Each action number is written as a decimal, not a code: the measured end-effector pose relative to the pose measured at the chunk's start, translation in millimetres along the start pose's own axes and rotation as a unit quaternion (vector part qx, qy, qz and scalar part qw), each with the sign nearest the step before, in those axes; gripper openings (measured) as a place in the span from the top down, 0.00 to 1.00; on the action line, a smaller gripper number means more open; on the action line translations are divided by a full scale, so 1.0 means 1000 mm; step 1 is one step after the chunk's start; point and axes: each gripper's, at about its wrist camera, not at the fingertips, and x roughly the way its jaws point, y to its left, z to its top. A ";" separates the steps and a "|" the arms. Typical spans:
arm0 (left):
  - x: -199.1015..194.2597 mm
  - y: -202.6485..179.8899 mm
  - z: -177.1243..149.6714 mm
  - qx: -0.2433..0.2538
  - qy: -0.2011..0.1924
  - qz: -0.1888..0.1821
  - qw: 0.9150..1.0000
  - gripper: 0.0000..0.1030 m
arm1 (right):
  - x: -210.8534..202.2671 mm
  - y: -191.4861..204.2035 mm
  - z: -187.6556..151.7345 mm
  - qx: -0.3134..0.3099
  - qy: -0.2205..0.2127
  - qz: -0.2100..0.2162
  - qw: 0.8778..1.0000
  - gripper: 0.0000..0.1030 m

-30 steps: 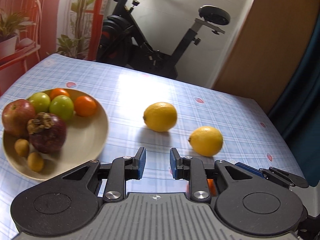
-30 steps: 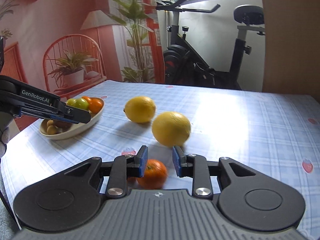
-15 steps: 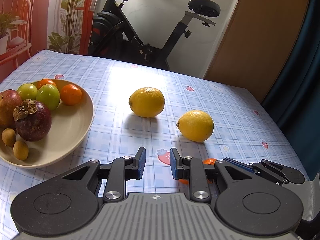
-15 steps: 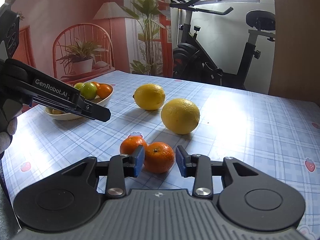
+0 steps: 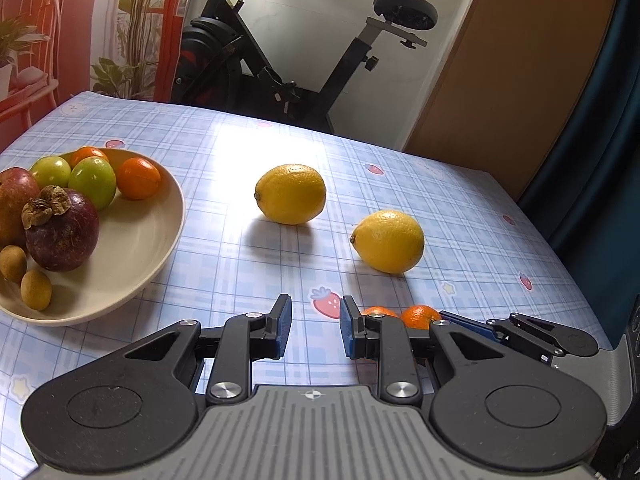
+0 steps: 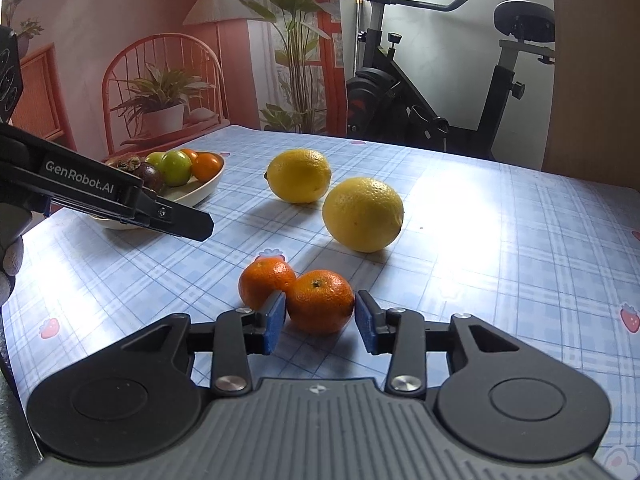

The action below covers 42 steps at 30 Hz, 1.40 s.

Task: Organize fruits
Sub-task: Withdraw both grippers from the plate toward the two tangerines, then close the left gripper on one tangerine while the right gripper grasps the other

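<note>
Right wrist view: my right gripper [image 6: 320, 320] has just been opening, its pads flanking a mandarin [image 6: 320, 300] on the table [image 6: 500, 240], no longer squeezing it. My left gripper [image 5: 315, 326] is closed, empty, near the bowl [image 5: 148, 248].

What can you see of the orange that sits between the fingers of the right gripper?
The orange is small, round and bright, with dimpled peel and a dark stem spot on top. It rests on the checked tablecloth, touching a second orange on its left. The right gripper, whose jaws have just been opening, has one blue pad on each side of it; whether the pads press on it is unclear.
</note>
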 end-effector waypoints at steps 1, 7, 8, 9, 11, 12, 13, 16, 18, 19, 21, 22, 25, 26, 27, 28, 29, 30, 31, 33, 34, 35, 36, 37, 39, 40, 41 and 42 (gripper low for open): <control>0.001 -0.001 0.000 0.004 0.002 -0.006 1.000 0.73 | 0.000 -0.001 0.000 0.002 -0.001 0.001 1.000 0.61; 0.009 -0.005 -0.002 0.019 0.020 -0.025 0.999 0.72 | -0.006 -0.010 -0.001 0.036 -0.012 -0.015 0.999 0.61; 0.011 -0.007 -0.002 0.024 0.021 -0.029 0.999 0.71 | -0.007 -0.013 -0.001 0.044 -0.014 -0.016 0.999 0.61; 0.013 -0.008 -0.001 0.030 0.023 -0.034 0.999 0.70 | -0.008 -0.015 -0.002 0.051 -0.015 -0.017 0.998 0.61; 0.017 -0.012 -0.001 0.036 0.026 -0.043 0.998 0.67 | -0.008 -0.018 -0.002 0.062 -0.016 -0.020 0.998 0.61; 0.019 -0.013 -0.001 0.038 0.028 -0.046 0.998 0.67 | -0.009 -0.019 -0.002 0.065 -0.018 -0.022 0.997 0.61; 0.021 -0.015 -0.001 0.041 0.030 -0.050 0.997 0.67 | -0.010 -0.019 -0.002 0.067 -0.018 -0.023 0.997 0.61; 0.027 -0.019 -0.003 0.054 0.040 -0.058 0.996 0.66 | -0.011 -0.019 -0.002 0.069 -0.019 -0.026 0.997 0.61; 0.030 -0.019 -0.005 0.060 0.046 -0.065 0.995 0.64 | -0.012 -0.019 -0.002 0.070 -0.020 -0.026 0.997 0.61; 0.032 -0.019 -0.005 0.061 0.047 -0.066 0.995 0.64 | -0.012 -0.018 -0.002 0.071 -0.020 -0.027 0.997 0.61; 0.035 -0.020 -0.005 0.063 0.050 -0.066 0.995 0.63 | -0.011 -0.019 -0.002 0.073 -0.020 -0.028 0.997 0.61; 0.036 -0.021 -0.006 0.065 0.051 -0.067 0.994 0.63 | -0.011 -0.020 -0.002 0.075 -0.020 -0.028 0.997 0.61; 0.039 -0.025 -0.007 0.077 0.056 -0.072 0.993 0.63 | -0.011 -0.020 -0.002 0.079 -0.020 -0.029 0.996 0.61; 0.040 -0.027 -0.008 0.080 0.057 -0.072 0.993 0.63 | -0.011 -0.020 -0.002 0.079 -0.020 -0.029 0.996 0.61; 0.041 -0.028 -0.008 0.081 0.058 -0.072 0.992 0.63 | -0.011 -0.020 -0.002 0.079 -0.020 -0.030 0.996 0.61; 0.043 -0.028 -0.008 0.080 0.060 -0.073 0.992 0.63 | -0.011 -0.020 -0.002 0.079 -0.020 -0.030 0.996 0.61; 0.045 -0.027 -0.007 0.079 0.061 -0.073 0.992 0.63 | -0.011 -0.020 -0.002 0.079 -0.020 -0.029 0.996 0.61; 0.046 -0.027 -0.007 0.077 0.062 -0.073 0.992 0.63 | -0.011 -0.020 -0.001 0.079 -0.020 -0.029 0.996 0.61; 0.047 -0.027 -0.006 0.076 0.063 -0.071 0.993 0.63 | -0.011 -0.020 -0.002 0.078 -0.019 -0.029 0.996 0.61; 0.050 -0.026 -0.005 0.070 0.064 -0.075 0.993 0.63 | -0.011 -0.020 -0.002 0.079 -0.019 -0.029 0.996 0.61; 0.051 -0.025 -0.005 0.066 0.065 -0.077 0.993 0.63 | -0.011 -0.020 -0.002 0.079 -0.019 -0.029 0.996 0.61; 0.050 -0.023 -0.005 0.064 0.065 -0.078 0.993 0.63 | -0.010 -0.020 -0.002 0.079 -0.019 -0.029 0.996 0.61; 0.051 -0.023 -0.005 0.062 0.065 -0.079 0.993 0.63 | -0.010 -0.020 -0.002 0.079 -0.019 -0.029 0.996 0.61; 0.050 -0.021 -0.005 0.060 0.065 -0.079 0.993 0.63 | -0.011 -0.020 -0.002 0.079 -0.019 -0.029 0.996 0.61; 0.051 -0.021 -0.005 0.056 0.067 -0.079 0.993 0.63 | -0.009 -0.020 -0.002 0.078 -0.017 -0.029 0.996 0.61; 0.050 -0.021 -0.004 0.056 0.067 -0.080 0.993 0.63 | -0.009 -0.020 -0.002 0.078 -0.017 -0.030 0.996 0.61; 0.050 -0.022 -0.004 0.057 0.067 -0.079 0.993 0.64 | -0.008 -0.020 -0.002 0.078 -0.016 -0.030 0.996 0.61; 0.050 -0.022 -0.004 0.058 0.067 -0.079 0.993 0.64 | -0.008 -0.019 -0.002 0.078 -0.016 -0.029 0.996 0.61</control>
